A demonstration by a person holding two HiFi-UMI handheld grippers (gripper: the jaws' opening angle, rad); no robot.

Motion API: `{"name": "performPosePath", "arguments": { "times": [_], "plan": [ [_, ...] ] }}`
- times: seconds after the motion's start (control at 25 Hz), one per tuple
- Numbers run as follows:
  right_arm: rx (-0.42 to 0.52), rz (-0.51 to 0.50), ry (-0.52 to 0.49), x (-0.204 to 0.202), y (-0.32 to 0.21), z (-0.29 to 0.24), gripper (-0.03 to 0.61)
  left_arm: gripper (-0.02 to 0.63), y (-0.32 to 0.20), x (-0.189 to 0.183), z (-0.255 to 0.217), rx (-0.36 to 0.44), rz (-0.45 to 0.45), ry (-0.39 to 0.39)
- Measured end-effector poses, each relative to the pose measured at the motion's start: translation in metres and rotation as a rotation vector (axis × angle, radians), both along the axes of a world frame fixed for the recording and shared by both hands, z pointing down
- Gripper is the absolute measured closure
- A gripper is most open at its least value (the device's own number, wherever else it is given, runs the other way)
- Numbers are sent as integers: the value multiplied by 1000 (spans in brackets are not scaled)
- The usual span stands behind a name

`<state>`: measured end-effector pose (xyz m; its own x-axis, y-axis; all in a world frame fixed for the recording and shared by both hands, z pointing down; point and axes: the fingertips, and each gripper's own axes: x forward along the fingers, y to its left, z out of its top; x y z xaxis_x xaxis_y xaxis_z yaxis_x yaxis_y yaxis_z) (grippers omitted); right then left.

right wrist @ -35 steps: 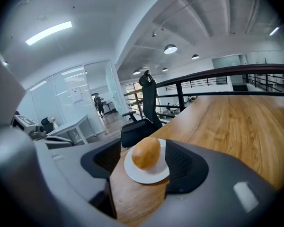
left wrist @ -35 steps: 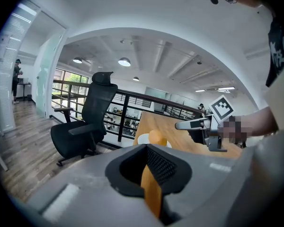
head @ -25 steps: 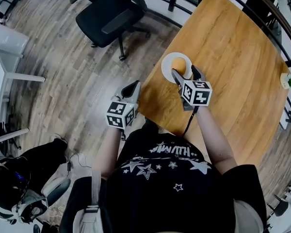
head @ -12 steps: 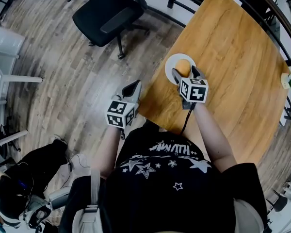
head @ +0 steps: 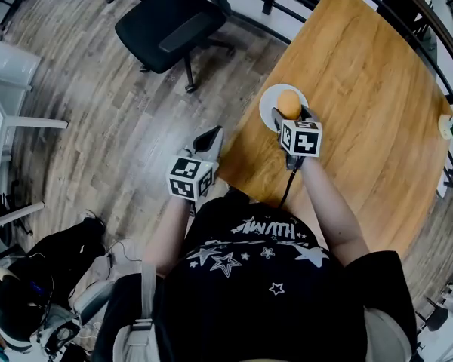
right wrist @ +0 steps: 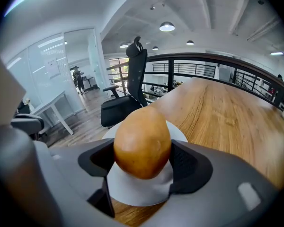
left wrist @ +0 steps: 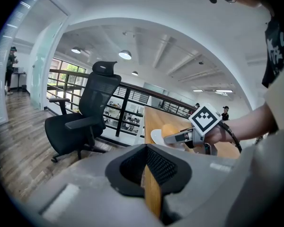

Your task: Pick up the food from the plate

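While the right tongs [head: 289,115] reach over the grained wooden table [head: 362,89] in head view, the smooth egg-shaped orange-brown food [head: 288,101] sits on a round white plate [head: 266,105] between their tips.
Left gripper view: left tongs [left wrist: 146,148] pinched narrow, textured black pads together, empty.
Right gripper view: jaws closing, pads meeting the food's glossy sides.

Right gripper [head: 289,114] jaws closing; roll [right wrist: 142,141] fills the gap between them, no room either side. Plate [right wrist: 132,193] directly beneath. Ahead and to the tool's right I see bare table [right wrist: 227,117], free passage. To its left: table edge, open floor [head: 121,127], office chair [right wrist: 132,86] well beyond.
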<state>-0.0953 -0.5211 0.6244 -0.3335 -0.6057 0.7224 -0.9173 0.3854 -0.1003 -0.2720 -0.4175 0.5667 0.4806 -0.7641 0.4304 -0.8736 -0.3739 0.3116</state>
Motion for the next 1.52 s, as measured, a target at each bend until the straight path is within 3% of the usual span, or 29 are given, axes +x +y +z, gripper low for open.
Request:
{"name": "performPosePath", "arguments": {
  "times": [0.68, 0.84, 1.52],
  "plan": [
    [23, -24, -69, 3, 14, -18, 235, 612, 18, 7, -8, 30, -5, -29],
    [49, -59, -124, -1, 20, -35, 235, 612, 21, 13, -16, 51, -9, -32],
    [137, -166, -182, 29, 73, -96, 235, 612, 61, 55, -38, 96, -23, -23]
  ]
}}
